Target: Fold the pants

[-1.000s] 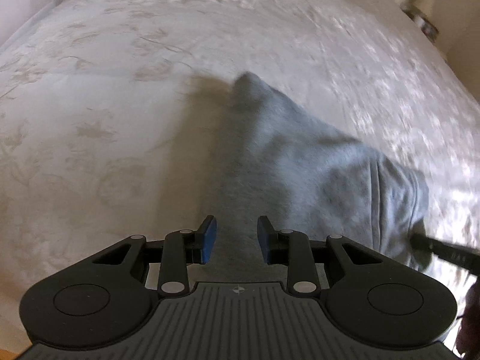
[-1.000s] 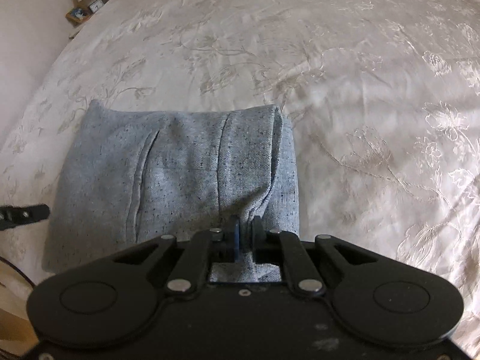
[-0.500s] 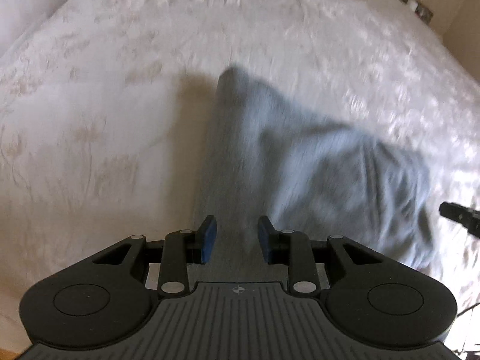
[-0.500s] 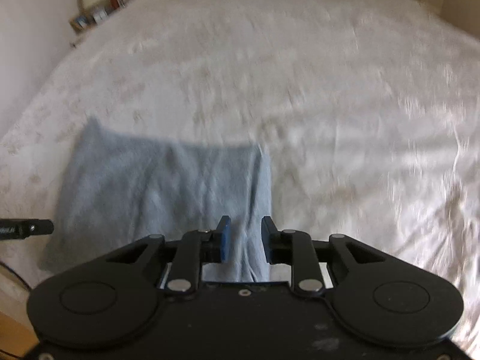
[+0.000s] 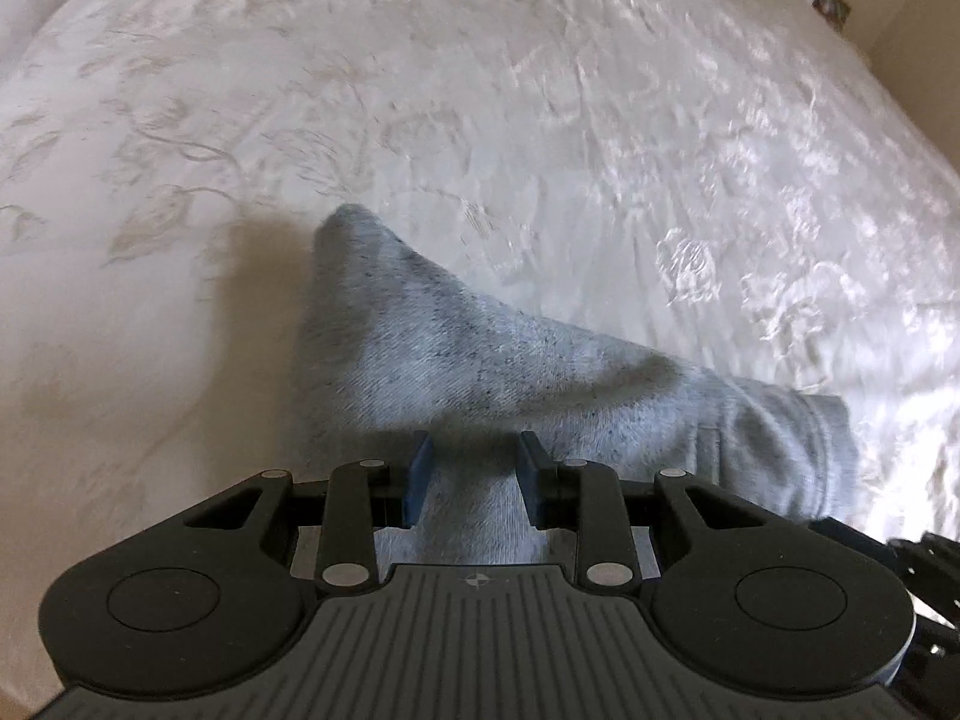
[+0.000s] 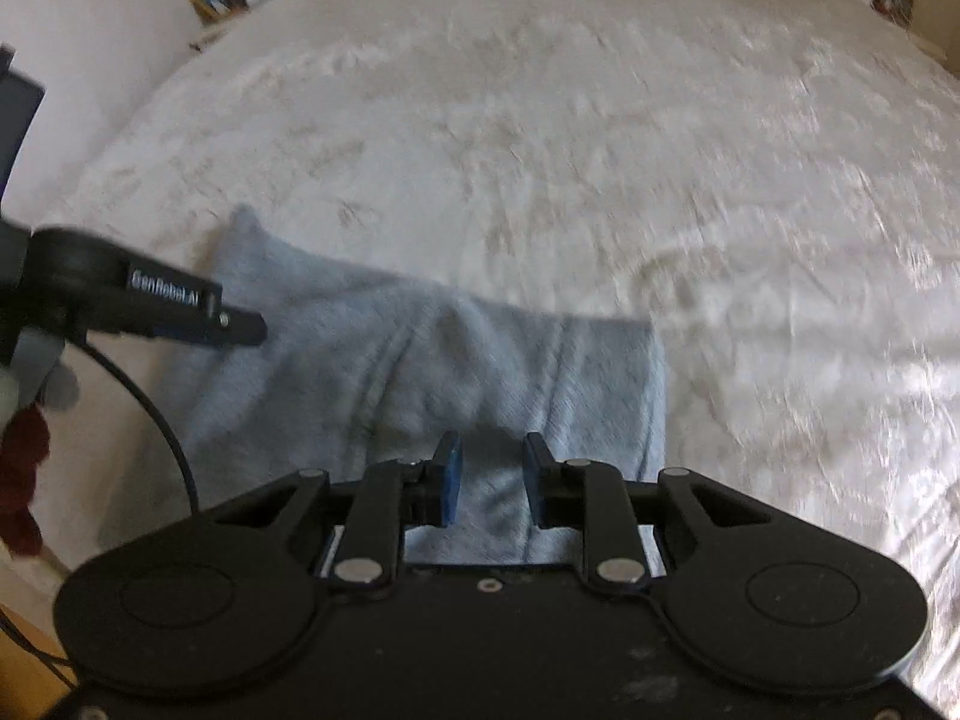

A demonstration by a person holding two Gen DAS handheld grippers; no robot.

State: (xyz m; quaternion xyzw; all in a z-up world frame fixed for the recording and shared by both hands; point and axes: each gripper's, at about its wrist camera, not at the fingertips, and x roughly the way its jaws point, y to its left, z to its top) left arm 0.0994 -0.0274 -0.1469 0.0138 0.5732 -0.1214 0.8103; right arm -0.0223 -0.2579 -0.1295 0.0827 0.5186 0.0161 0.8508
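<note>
Right claw (image 6: 486, 474) has just been opening: jaws apart, cloth between them, no grip evident. Left claw (image 5: 474, 474) stands part open over the same folded grey pants (image 5: 480, 354), which lie on the bed (image 5: 540, 120). Folding appears near finished; the next move calls for smoothing or withdrawal.

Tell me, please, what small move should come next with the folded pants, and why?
Probably draw both grippers up and away. The grey pants lie folded on the bedspread, and the right gripper, having just opened, and the left gripper both stand open above them.
</note>
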